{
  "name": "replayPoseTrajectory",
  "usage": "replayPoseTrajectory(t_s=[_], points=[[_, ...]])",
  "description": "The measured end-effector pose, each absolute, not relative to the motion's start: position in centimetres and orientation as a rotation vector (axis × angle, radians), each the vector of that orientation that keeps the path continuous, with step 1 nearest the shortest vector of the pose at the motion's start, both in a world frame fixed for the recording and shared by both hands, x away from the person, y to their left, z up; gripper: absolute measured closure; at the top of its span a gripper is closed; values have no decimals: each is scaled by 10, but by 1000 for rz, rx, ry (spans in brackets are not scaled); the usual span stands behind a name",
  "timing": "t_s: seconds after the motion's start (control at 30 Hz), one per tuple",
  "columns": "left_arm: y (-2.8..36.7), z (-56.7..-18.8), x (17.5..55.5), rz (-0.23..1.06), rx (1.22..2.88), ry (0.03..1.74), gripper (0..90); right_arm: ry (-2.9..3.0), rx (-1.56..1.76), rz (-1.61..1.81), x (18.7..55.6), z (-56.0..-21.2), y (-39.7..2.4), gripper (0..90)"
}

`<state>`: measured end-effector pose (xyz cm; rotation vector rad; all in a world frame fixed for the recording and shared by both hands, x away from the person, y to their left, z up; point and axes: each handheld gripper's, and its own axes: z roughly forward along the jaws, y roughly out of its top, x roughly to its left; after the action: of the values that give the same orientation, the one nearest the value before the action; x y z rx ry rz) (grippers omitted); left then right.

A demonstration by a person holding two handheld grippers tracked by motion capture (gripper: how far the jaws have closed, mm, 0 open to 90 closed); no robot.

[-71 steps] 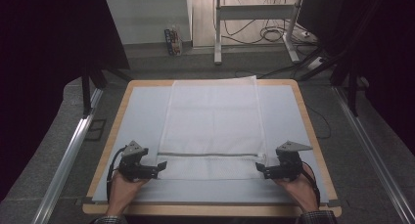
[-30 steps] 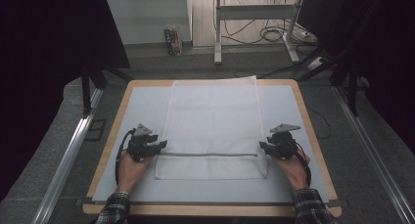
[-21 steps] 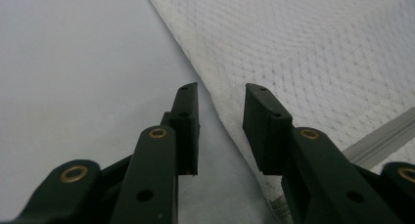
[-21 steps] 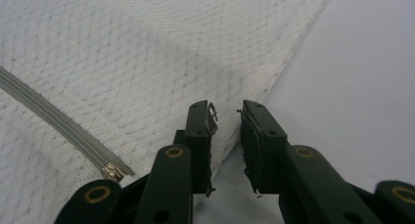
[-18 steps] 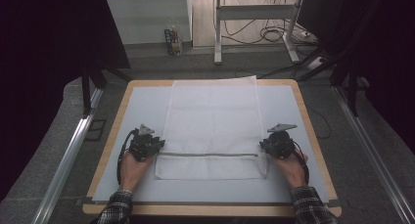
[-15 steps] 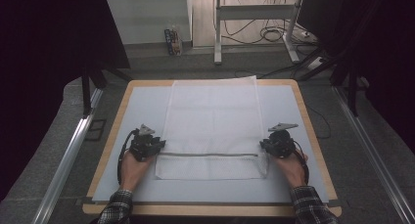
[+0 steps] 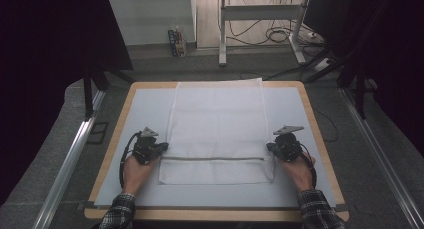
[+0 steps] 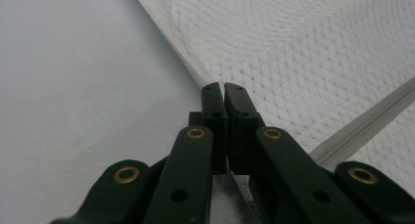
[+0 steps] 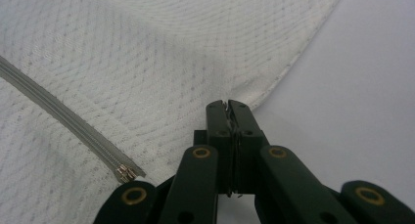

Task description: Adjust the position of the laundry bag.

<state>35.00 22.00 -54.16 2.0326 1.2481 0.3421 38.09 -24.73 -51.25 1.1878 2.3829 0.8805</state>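
Dark curtains flank a pale grey, wood-edged tabletop [image 7: 145, 109] where the white mesh zippered laundry bag [image 7: 217, 124] lies centre frame, its side edges pinched by the left gripper [image 7: 161, 148] and right gripper [image 7: 271, 148], jaws just closed.

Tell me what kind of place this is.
Probably a lab or recording workspace, not a home: a wood-edged work table framed by metal rails, loose cables on the bare floor, and a white mesh bag laid flat.
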Motion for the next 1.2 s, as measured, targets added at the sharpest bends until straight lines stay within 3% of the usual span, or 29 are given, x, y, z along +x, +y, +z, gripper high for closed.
replayPoseTrajectory(t_s=[1.2], points=[[215,-527,303,298,2133,1132,878,2459,1105,938,337,-498,-259,875]])
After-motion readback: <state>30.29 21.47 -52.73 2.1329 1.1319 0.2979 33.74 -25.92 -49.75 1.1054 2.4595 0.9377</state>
